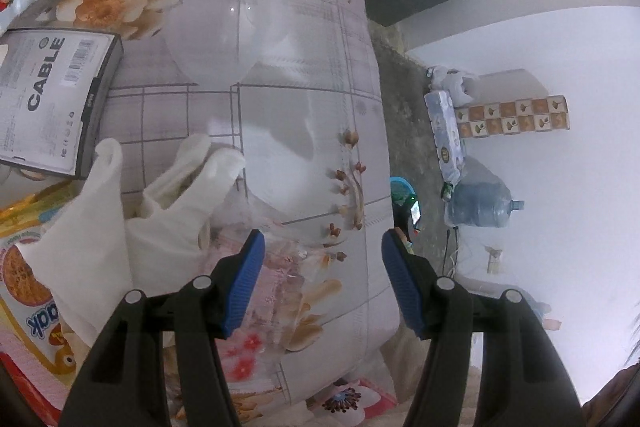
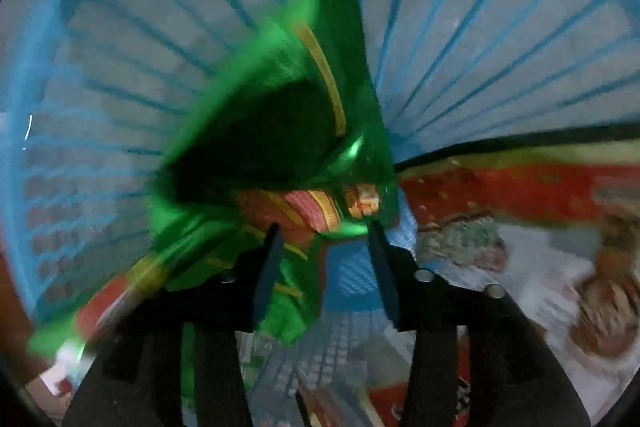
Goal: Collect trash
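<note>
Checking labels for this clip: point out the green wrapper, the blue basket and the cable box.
green wrapper (image 2: 280, 99), right wrist view, its upper body
blue basket (image 2: 40, 99), right wrist view, its rim
cable box (image 1: 44, 95), left wrist view, its printed face

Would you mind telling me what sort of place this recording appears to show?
Most likely a lived-in room at home. A flower-patterned plastic tablecloth covers the table, a large blue water jug lies beside wrapped paper-roll packs by the white wall, and a blue slatted plastic wastebasket holds a green snack wrapper.
</note>
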A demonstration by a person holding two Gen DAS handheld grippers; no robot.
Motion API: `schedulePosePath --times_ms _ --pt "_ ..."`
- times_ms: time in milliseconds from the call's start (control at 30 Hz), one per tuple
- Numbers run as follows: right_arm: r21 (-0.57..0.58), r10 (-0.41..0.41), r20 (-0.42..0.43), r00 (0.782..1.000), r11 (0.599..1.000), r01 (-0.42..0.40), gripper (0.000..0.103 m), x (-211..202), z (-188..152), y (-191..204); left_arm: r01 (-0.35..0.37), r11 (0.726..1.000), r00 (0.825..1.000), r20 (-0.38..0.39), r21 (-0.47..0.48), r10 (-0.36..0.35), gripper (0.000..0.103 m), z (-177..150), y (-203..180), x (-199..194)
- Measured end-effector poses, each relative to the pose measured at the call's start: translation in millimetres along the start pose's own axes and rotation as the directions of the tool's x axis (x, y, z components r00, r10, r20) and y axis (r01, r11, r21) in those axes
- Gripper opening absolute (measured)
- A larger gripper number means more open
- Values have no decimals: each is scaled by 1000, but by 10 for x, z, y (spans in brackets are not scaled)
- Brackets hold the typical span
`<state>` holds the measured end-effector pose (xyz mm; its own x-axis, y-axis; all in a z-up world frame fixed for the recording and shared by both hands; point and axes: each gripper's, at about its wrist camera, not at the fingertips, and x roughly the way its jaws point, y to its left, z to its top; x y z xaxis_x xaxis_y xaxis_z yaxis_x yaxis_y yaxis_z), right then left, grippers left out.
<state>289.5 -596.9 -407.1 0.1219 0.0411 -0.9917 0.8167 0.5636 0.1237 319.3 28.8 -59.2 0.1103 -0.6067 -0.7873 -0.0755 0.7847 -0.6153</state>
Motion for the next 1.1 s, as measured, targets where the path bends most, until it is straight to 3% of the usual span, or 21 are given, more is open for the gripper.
schedulePosePath --times_ms 100,267,400,500,633,733,833,967,1100 --pt "-6 77 36 996 997 -77 49 -332 -59 -1 19 1000 1000 -3 2 -19 59 -18 -20 22" --pt "-31 260 106 960 966 -258 57 -920 -136 81 53 998 999 -11 19 -53 59 -80 -29 -10" --pt "-74 311 196 930 950 -302 57 -1449 -228 124 75 997 997 -3 27 -75 59 -127 -20 -77" --pt "-97 298 292 909 955 -282 57 -1807 -442 110 89 995 996 11 36 -89 59 -186 -18 -138" --pt "-3 180 334 925 982 -190 58 -1787 -735 -299 103 994 994 25 47 -104 59 -263 16 -219" --pt "112 196 261 945 966 -231 58 -1476 -968 -624 110 992 993 32 63 -112 59 -305 25 -273" --pt "184 241 197 950 943 -277 57 -1289 -1162 -781 112 990 993 34 89 -115 59 -331 2 -322" --pt "214 295 170 940 921 -327 44 -1250 -1218 -762 103 983 992 59 150 -112 60 -394 -58 -406" --pt "172 259 131 957 945 -279 26 -1178 -1131 -587 90 975 991 81 202 -109 61 -472 -102 -458"
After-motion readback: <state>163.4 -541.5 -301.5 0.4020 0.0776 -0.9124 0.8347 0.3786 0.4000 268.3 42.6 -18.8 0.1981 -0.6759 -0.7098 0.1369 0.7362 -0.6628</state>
